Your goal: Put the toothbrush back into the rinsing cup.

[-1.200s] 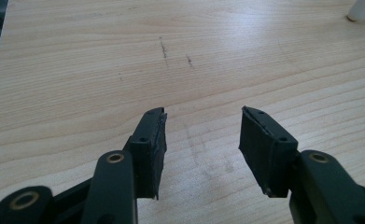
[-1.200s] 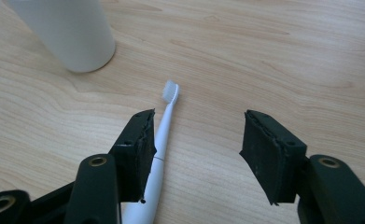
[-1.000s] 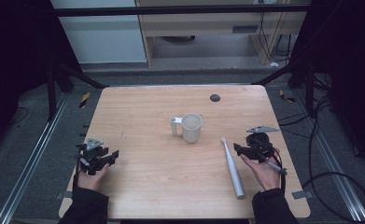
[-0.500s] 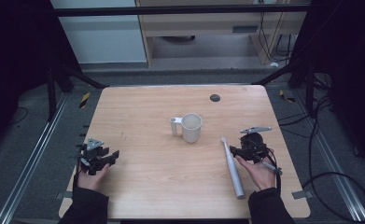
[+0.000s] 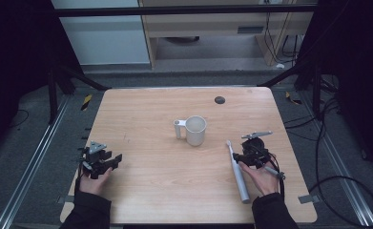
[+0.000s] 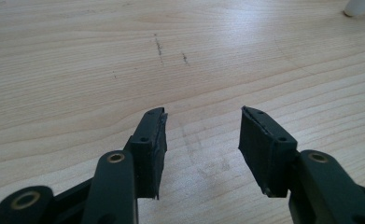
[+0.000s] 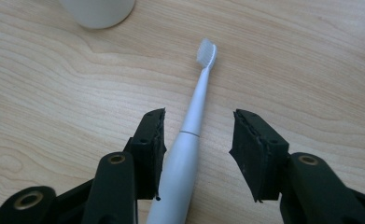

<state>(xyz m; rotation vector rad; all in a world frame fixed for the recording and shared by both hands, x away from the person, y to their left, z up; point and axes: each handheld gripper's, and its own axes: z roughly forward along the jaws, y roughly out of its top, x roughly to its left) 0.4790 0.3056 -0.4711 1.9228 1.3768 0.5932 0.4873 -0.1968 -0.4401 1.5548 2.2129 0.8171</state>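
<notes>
Near the right edge of the bench, my right gripper (image 5: 243,156) sits over the white electric toothbrush (image 5: 237,175), jaws spread wide and holding nothing. In the right gripper view the toothbrush (image 7: 189,135) lies flat between the jaws, its neck close against the left one with a clear gap to the other, bristle head pointing toward the white mug (image 7: 97,10). From the high view the mug (image 5: 194,130) stands upright near the middle of the bench, handle to its left, and the brush runs from just right of it back toward the near edge.

The step, as I judge it, is to grip the brush. I am off-centre, so I would shift sideways until the body sits midway between the jaws, or one will push it and roll it away before the other arrives. I would close on the thicker handle rather than the thin neck, low enough to catch its sides squarely, and slowly, since smooth round plastic may slip.

Close to the left edge my left gripper (image 5: 108,161) rests above bare wood, jaws equally wide and empty in the left gripper view (image 6: 202,122).
</notes>
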